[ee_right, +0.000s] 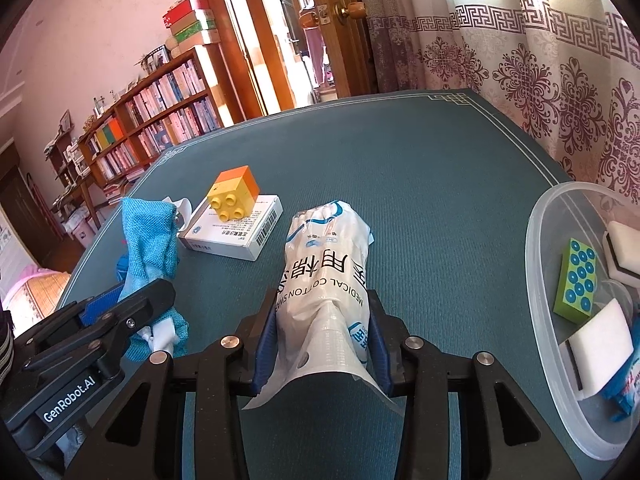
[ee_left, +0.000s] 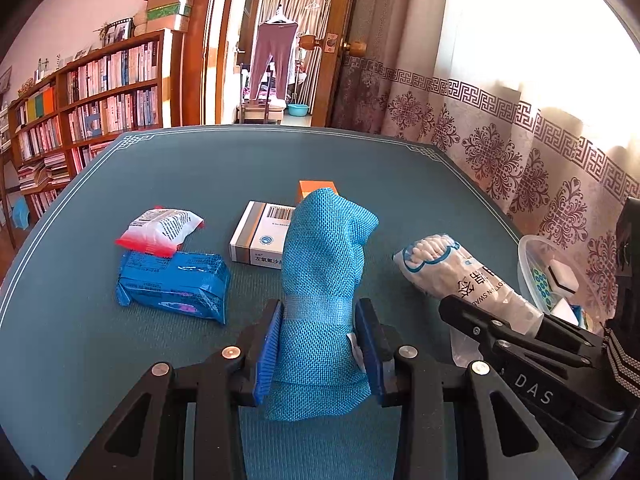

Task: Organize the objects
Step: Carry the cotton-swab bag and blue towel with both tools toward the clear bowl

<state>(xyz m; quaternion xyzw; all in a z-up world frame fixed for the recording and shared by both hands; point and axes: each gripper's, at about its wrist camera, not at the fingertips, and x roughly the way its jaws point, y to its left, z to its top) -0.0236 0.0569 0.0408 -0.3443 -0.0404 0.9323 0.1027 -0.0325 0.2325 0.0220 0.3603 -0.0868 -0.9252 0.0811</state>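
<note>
Left wrist view: the left gripper has its jaws pressed on a blue mesh pouch, which stands up from them over the teal counter. Left of the pouch lie a blue wipes pack and a red-and-white packet; behind the pouch, a medicine box.

Right wrist view: the right gripper has its jaws narrowed onto a white cotton swab bag. Only here a yellow block shows atop the medicine box, left of the bag. Right of the bag, a clear tub sits at the counter's edge; open counter lies beyond.
</note>
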